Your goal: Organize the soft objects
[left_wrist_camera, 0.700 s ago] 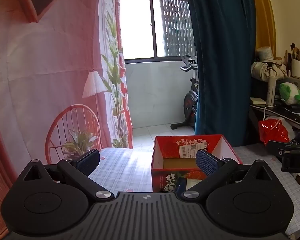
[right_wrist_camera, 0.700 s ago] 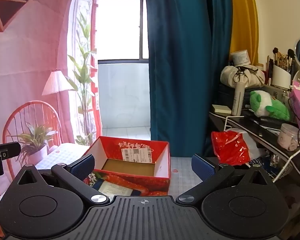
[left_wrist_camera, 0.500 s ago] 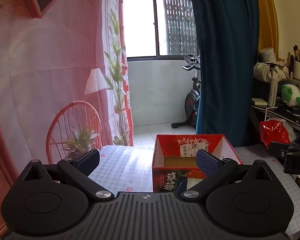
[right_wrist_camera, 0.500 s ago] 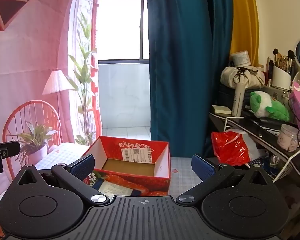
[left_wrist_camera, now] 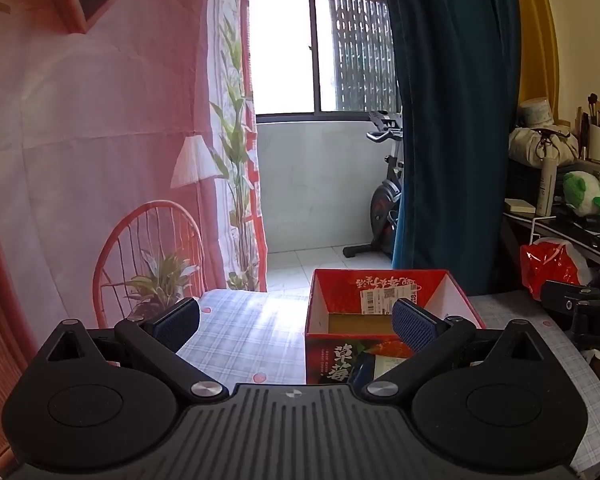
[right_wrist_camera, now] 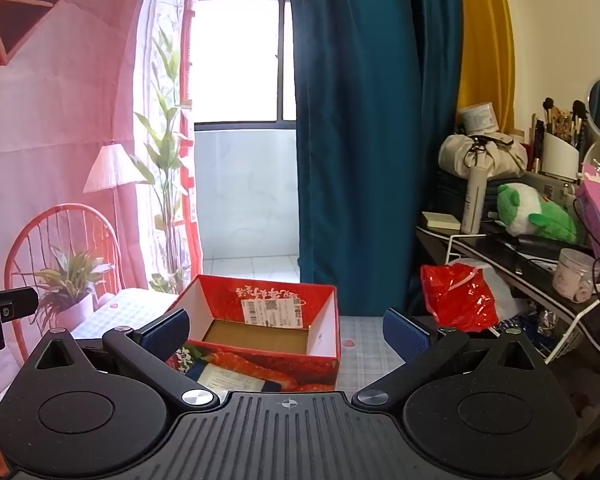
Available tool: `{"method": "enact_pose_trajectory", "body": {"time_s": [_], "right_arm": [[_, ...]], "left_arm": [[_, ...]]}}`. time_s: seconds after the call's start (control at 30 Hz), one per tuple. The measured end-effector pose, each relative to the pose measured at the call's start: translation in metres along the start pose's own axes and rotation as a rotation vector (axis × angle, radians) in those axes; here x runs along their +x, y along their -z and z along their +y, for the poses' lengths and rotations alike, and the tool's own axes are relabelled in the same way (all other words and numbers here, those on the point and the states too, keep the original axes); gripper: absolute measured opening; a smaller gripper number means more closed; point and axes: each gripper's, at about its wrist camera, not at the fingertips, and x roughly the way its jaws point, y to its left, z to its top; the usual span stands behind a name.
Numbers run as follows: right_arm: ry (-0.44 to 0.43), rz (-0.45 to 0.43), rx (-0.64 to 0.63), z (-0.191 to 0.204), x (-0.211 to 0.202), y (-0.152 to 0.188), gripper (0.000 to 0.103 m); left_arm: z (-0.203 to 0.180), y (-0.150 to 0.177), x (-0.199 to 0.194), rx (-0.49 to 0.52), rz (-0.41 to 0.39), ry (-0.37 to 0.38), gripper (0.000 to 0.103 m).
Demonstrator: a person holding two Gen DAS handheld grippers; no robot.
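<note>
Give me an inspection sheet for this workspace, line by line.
Surface: checked tablecloth, sunlit, with small pink spots.
Job's things: red strawberry box open, nothing seen inside; green and white plush toy on the side shelf.
Clutter: red plastic bag, spray bottle, brush holder, clear jar.
Grippers: left gripper and right gripper both with jaws wide, holding nothing.
Cables: white cable beside the shelf.
Surroundings: teal curtain, window, exercise bike.
</note>
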Motion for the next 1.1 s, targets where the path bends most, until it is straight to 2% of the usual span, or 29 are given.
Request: {"method": "enact_pose_trajectory", "body": {"time_s": [1.1], "right_arm": [[-0.001, 0.001, 0.010, -0.0018, 0.0001, 0.0012, 0.103]], "left_arm": [[0.0015, 0.0024, 0.0019, 0.002, 0.005, 0.008, 0.103]]}}
